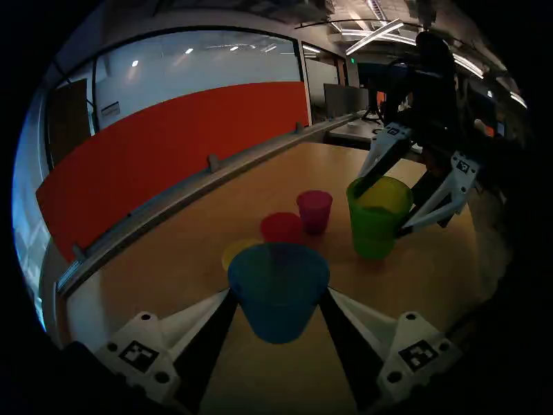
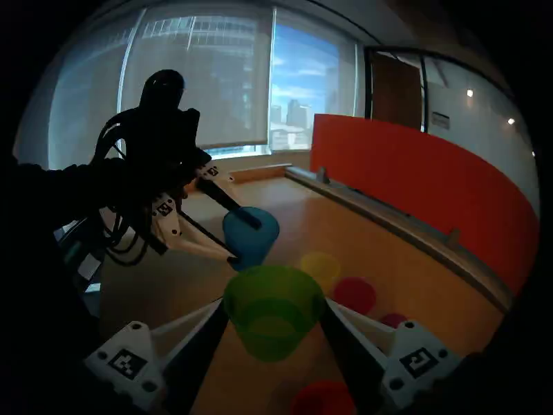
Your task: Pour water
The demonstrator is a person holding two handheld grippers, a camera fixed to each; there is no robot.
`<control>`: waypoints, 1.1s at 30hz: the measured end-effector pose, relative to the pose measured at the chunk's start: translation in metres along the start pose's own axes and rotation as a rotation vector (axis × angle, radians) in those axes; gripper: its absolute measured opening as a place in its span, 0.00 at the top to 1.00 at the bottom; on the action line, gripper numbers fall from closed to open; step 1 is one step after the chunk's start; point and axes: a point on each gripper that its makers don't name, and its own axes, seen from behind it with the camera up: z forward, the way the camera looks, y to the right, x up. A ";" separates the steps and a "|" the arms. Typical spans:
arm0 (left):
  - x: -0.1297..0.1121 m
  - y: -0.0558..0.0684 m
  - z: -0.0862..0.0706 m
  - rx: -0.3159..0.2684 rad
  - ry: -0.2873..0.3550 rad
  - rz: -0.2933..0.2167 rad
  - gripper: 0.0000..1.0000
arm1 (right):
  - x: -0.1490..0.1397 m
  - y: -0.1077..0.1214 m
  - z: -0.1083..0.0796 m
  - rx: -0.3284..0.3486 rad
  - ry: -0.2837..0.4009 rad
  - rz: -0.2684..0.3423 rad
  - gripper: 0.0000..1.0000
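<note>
My left gripper (image 1: 278, 299) is shut on a blue cup (image 1: 278, 304), held upright just above the wooden table (image 1: 173, 263). Farther right, my right gripper (image 1: 388, 204) is shut on a green cup (image 1: 375, 221), also upright. In the right gripper view the green cup (image 2: 273, 318) sits between my near fingers. Beyond it the left gripper (image 2: 243, 241) holds the blue cup (image 2: 250, 238), tipped slightly towards me. I cannot tell whether either cup holds water.
A red cup (image 1: 281, 227), a magenta cup (image 1: 314, 209) and a yellow cup (image 1: 237, 252) stand on the table between the held cups. Another red cup (image 2: 323, 399) stands just below the green one. An orange partition (image 1: 173, 152) runs along the table's far edge.
</note>
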 end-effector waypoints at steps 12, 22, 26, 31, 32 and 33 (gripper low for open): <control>-0.030 0.003 0.026 -0.034 -0.103 0.048 0.16 | -0.031 -0.004 0.019 0.026 -0.102 -0.003 0.08; -0.052 -0.001 0.043 -0.056 -0.155 0.046 0.16 | -0.050 -0.006 0.033 0.037 -0.160 -0.007 0.09; -0.057 -0.001 0.048 -0.063 -0.163 0.040 0.16 | -0.055 -0.005 0.039 0.033 -0.173 -0.012 0.08; -0.063 -0.001 0.054 -0.069 -0.166 0.039 0.16 | -0.063 -0.005 0.045 0.034 -0.195 -0.013 0.08; -0.065 -0.001 0.054 -0.069 -0.168 0.040 0.16 | -0.065 -0.006 0.046 0.035 -0.199 -0.012 0.08; -0.066 -0.001 0.055 -0.070 -0.170 0.041 0.16 | -0.066 -0.006 0.047 0.036 -0.203 -0.011 0.09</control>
